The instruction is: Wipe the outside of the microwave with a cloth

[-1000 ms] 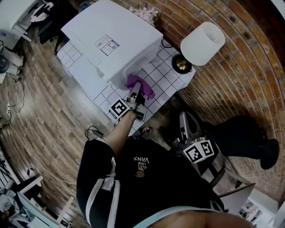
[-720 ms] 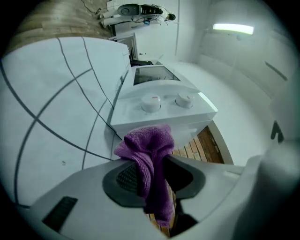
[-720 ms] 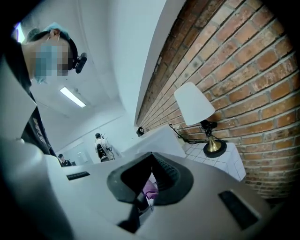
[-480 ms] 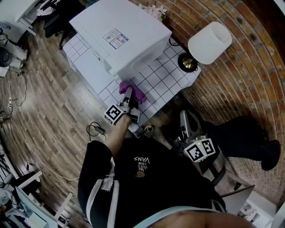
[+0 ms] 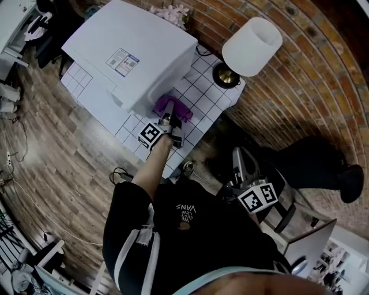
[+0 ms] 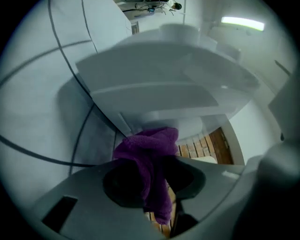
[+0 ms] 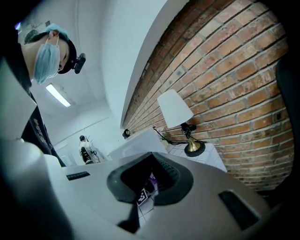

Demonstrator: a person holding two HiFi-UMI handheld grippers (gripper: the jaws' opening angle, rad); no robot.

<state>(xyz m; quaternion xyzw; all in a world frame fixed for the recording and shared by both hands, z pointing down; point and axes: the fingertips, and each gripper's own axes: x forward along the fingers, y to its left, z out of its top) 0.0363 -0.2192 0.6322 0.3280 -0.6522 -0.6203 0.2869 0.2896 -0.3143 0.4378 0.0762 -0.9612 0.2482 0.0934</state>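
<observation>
The white microwave (image 5: 132, 55) stands on a white tiled table (image 5: 204, 95). In the head view a purple cloth (image 5: 167, 107) lies against the foot of the microwave's near side. My left gripper (image 5: 171, 119) is shut on the cloth, its marker cube just behind. The left gripper view shows the cloth (image 6: 149, 157) bunched between the jaws of the left gripper (image 6: 152, 177) and pressed to the microwave's (image 6: 164, 79) white wall. My right gripper (image 5: 237, 155) hangs low beside the person's body, off the table, shut with nothing in it. It (image 7: 151, 161) points toward the brick wall.
A lamp with a white shade (image 5: 252, 45) and brass base (image 5: 223, 75) stands on the table's far right corner by the brick wall (image 5: 300, 86). Pink flowers (image 5: 168, 11) sit behind the microwave. Wooden floor (image 5: 63, 155) with cables lies to the left.
The left gripper slid the cloth along the microwave's side toward the table's near edge, then back against the wall. The right gripper stayed low and still.
</observation>
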